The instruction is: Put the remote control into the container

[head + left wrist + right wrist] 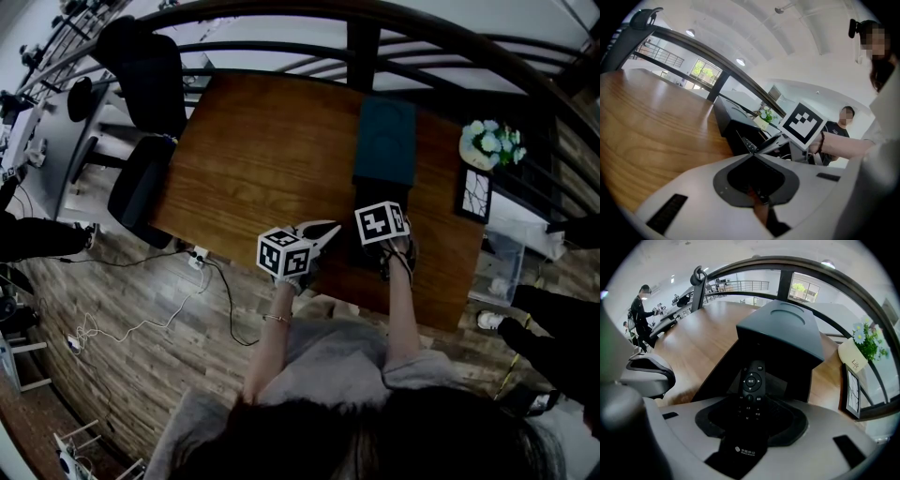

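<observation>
A black remote control (753,380) lies lengthwise between the jaws of my right gripper (752,401), which is shut on it. Its button end points into the dark open mouth of the container (780,341), a dark box with a grey-teal top. In the head view the container (384,141) stands at the table's right middle, with my right gripper (382,246) at its near end. My left gripper (328,229) hovers just left of it, its jaws shut with nothing between them. From the left gripper view (752,155) the remote (749,145) and the container (733,124) show ahead.
The wooden table (262,150) has bare room to the container's left. A vase of flowers (492,142) and a small picture frame (473,194) sit at its right edge. An office chair (141,183) stands at the left, and cables (141,323) lie on the floor.
</observation>
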Available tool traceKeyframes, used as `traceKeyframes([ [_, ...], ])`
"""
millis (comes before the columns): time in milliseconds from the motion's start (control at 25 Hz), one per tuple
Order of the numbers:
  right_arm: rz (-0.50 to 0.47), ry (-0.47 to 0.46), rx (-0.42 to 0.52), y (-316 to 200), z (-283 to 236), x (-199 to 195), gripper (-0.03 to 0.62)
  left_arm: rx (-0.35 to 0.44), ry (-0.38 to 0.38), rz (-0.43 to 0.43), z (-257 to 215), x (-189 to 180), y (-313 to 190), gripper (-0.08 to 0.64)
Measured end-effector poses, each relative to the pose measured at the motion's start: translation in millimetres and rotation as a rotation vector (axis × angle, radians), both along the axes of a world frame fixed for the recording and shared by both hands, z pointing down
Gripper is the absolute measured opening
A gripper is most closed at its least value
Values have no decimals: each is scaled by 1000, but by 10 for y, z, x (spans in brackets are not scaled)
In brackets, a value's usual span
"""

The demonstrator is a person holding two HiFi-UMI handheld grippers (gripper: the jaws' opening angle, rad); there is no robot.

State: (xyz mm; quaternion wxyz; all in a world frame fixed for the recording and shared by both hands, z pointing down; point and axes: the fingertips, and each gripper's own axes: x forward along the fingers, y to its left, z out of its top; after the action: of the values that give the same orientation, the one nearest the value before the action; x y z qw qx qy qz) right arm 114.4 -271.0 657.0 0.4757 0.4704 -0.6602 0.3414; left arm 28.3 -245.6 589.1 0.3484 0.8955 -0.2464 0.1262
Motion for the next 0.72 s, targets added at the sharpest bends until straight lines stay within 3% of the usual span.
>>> traceKeyframes([
  [360, 22, 0, 7, -7, -13, -11, 196, 3, 5, -11, -53, -49, 6, 3],
  [720, 55, -72, 47, 1, -94, -18, 204, 5, 9, -14, -81, -42, 63, 3],
])
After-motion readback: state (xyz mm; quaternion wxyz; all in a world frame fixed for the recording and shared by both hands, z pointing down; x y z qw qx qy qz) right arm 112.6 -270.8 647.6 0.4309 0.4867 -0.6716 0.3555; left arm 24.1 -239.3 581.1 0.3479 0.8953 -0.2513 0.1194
